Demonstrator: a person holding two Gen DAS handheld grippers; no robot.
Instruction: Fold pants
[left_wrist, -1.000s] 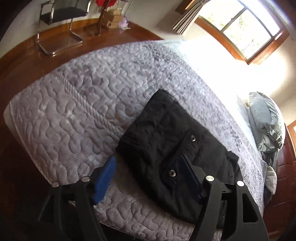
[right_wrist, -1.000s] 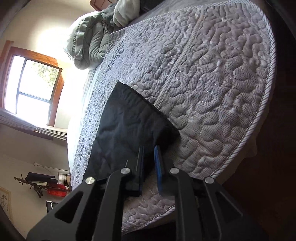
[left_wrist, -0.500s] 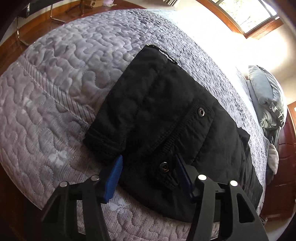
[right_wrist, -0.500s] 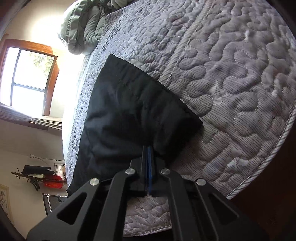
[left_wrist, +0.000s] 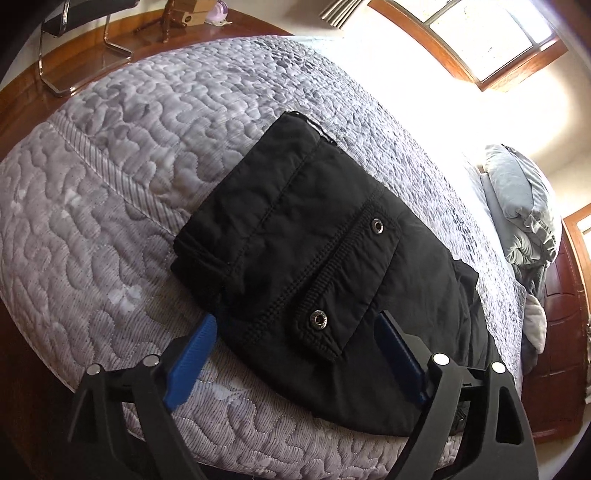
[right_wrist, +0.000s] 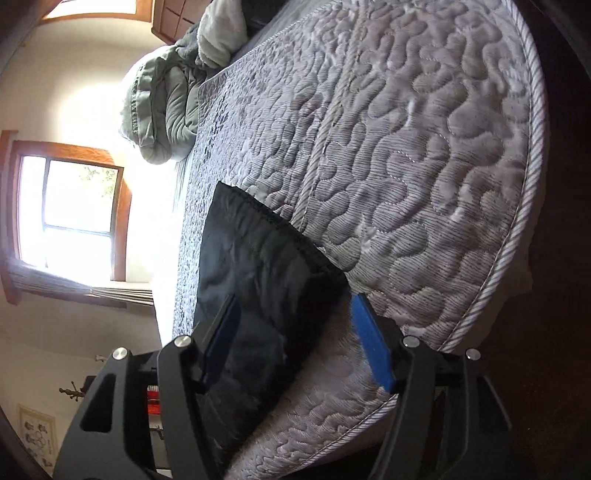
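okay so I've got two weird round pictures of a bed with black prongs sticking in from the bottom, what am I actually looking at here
Those prongs are handheld tongs: a person holds one in each hand, and a wide-angle camera on each looks forward along its two blue-padded fingers. That lens makes the pictures round and bent.

One picture comes from the left tongs, the other from the right tongs. Both look at the same folded black pants, with two metal snaps on a pocket flap, lying on a grey quilted bedspread.

Both tongs are open, straddling an edge of the pants, and nothing is gripped. Bunched grey bedding sits at the far end, near a bright window.
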